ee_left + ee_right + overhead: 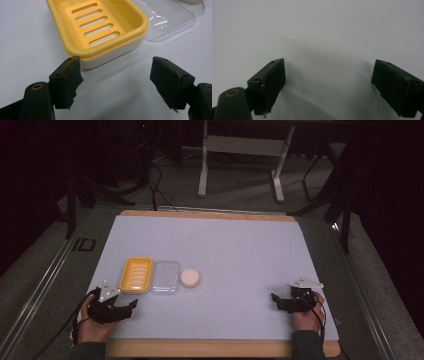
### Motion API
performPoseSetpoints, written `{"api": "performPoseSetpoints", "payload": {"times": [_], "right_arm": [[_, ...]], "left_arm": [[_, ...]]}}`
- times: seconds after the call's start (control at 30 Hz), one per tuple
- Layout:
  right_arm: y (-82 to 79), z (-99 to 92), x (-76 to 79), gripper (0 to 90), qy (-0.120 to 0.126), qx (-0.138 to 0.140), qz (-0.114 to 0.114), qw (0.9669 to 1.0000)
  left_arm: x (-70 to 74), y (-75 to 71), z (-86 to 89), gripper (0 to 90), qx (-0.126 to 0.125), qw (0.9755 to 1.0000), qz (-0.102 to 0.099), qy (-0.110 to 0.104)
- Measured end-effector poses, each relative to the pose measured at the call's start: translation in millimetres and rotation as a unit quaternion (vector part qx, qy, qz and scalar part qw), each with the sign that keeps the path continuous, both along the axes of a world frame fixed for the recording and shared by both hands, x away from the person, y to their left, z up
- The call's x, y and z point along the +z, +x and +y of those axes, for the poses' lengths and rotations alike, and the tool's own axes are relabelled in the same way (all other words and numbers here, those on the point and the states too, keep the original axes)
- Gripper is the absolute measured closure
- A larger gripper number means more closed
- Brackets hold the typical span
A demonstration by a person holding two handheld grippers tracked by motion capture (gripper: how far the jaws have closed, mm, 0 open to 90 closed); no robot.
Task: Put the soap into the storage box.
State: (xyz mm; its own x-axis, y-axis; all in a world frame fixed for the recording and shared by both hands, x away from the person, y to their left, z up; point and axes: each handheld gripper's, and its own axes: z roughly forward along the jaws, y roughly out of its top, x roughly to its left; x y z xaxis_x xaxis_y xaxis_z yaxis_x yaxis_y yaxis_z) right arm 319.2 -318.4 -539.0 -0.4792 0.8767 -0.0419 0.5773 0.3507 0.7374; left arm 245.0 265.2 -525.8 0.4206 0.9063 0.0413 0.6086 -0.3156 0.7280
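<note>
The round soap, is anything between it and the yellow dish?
Yes. The clear lid lies flat on the table between the round soap and the yellow dish, all three in one row. The left gripper sits open near the dish's front edge, holding nothing.

1. In the high view we see a dim room: the white mat point(225, 265) is evenly lit, while the surround from 9 through 12 to 3 o'clock falls to near black.
2. That view is soft and grainy.
3. In the left gripper view, glare streaks the clear lid point(170, 17) at 1 o'clock; the soap dish point(100, 27) casts a soft shadow toward 6 o'clock.
4. In the right gripper view, diffuse shadows spread between the blurred jaws.
</note>
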Motion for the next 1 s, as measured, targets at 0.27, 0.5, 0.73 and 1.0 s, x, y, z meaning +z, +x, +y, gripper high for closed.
{"api": "performPoseSetpoints", "payload": {"times": [0.27, 0.5, 0.73, 1.0], "right_arm": [[-7.3, -3.9, 2.3, 14.6, 0.018, -0.010, -0.038, 0.9991], [-11.8, -3.1, 3.0, 15.9, 0.017, 0.000, -0.060, 0.9981], [-12.6, -1.7, 2.8, 16.5, 0.011, 0.004, -0.063, 0.9980], [-13.7, -1.1, 2.9, 16.5, 0.006, 0.005, -0.068, 0.9977]], "left_arm": [[2.9, -2.4, 0.5, 25.3, 0.000, 0.9999, -0.010, -0.003], [0.9, -2.0, 2.7, 25.3, 0.007, 0.9999, -0.007, -0.004], [2.9, -1.2, 4.5, 25.3, 0.005, 0.9999, -0.009, -0.003], [4.6, -0.9, 5.5, 25.3, 0.002, 1.0000, -0.006, -0.001]]}}
